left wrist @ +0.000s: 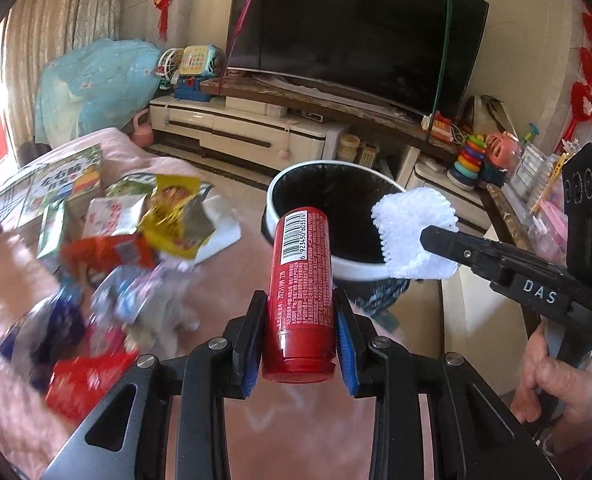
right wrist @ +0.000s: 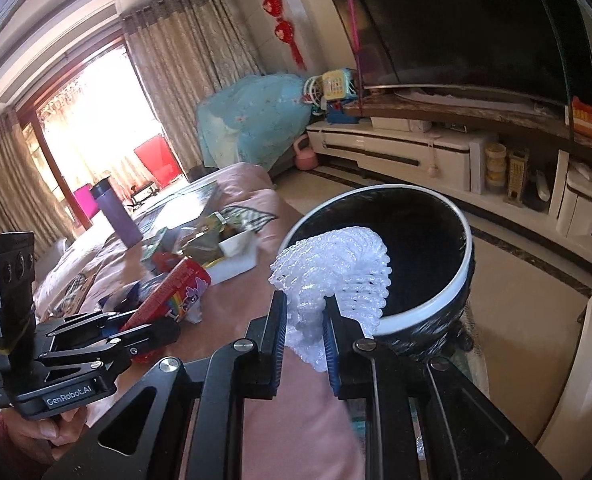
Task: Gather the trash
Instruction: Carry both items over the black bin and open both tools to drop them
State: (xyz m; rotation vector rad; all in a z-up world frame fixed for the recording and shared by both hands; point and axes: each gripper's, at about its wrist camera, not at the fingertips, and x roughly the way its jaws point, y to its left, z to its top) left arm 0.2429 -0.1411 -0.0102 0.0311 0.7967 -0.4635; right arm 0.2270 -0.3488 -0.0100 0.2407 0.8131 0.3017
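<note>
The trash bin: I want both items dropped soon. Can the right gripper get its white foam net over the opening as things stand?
Probably yes. The right gripper holds the white foam net right at the trash bin rim, and nothing stands between them; the bin's mouth is open.

Pink-covered table (left wrist: 224, 280) carries a heap of snack wrappers (left wrist: 136, 240), a picture book (left wrist: 64, 178), a white tray (right wrist: 238, 254) and an upright purple tumbler (right wrist: 116, 214) further back.

place: home living room | signs: television (left wrist: 355, 28), toys (left wrist: 471, 156), curtains (right wrist: 184, 64)
</note>
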